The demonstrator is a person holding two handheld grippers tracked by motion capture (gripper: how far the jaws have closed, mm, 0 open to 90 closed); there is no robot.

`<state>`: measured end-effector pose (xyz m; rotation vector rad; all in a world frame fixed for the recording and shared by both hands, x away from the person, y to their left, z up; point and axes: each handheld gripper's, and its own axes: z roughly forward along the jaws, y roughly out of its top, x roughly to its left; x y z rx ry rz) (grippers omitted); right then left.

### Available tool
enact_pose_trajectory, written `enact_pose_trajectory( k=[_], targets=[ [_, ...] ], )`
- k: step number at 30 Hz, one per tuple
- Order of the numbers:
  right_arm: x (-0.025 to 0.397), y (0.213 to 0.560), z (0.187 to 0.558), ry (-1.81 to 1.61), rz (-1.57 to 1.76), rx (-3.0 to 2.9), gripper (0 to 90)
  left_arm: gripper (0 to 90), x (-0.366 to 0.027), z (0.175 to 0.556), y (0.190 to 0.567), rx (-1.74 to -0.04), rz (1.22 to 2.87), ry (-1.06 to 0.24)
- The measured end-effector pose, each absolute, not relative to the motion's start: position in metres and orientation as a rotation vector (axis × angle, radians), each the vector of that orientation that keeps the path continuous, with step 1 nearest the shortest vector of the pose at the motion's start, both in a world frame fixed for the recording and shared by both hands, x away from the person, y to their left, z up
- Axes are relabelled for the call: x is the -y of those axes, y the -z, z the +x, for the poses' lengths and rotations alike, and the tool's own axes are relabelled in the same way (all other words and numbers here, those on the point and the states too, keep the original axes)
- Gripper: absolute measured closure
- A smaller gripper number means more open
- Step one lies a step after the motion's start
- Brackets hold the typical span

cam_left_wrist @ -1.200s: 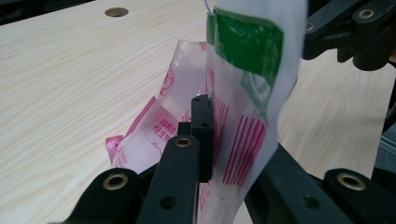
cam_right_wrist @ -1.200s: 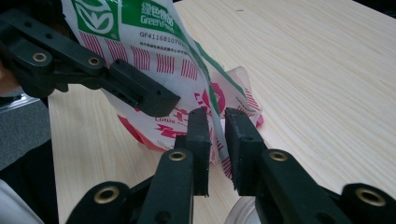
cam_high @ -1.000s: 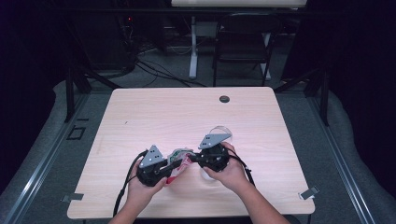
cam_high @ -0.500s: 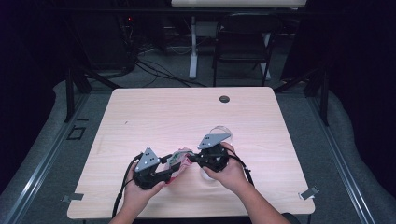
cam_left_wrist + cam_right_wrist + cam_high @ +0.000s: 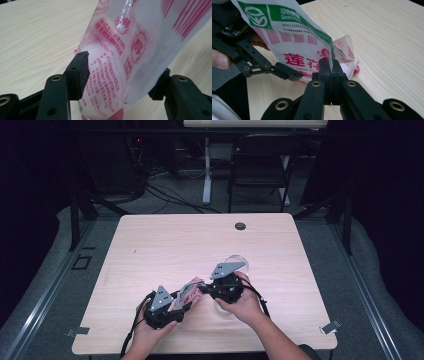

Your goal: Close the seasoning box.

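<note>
The right tongs (image 5: 331, 65) are pinched fully together on the thin edge of a pink-and-white printed plastic bag (image 5: 294, 45) — its film caught between the two jaws. The left tongs (image 5: 122, 72) stand wide, one jaw on each side of the bag's body (image 5: 130, 50), the left jaw touching it. The bag hangs between both tongs, just above the counter's (image 5: 165, 245) near edge.
</note>
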<state>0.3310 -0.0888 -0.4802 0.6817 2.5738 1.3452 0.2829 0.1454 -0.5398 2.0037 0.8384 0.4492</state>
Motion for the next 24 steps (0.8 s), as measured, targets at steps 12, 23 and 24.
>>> enact_pose_trajectory(
  k=[12, 23, 24],
  targets=[
    [0.089, 0.480, 0.330, -1.338, 0.673, -2.583, 90.0, 32.4, -0.141, 0.289, 0.557, -0.880, 2.010, -0.458],
    [0.091, 0.480, 0.330, -1.345, 0.670, -2.584, 90.0, 29.3, -0.140, 0.295, 0.568, -0.904, 2.040, -0.485],
    [0.091, 0.480, 0.330, -1.343, 0.669, -2.585, 90.0, 29.1, -0.140, 0.296, 0.569, -0.905, 2.042, -0.485]
  ],
)
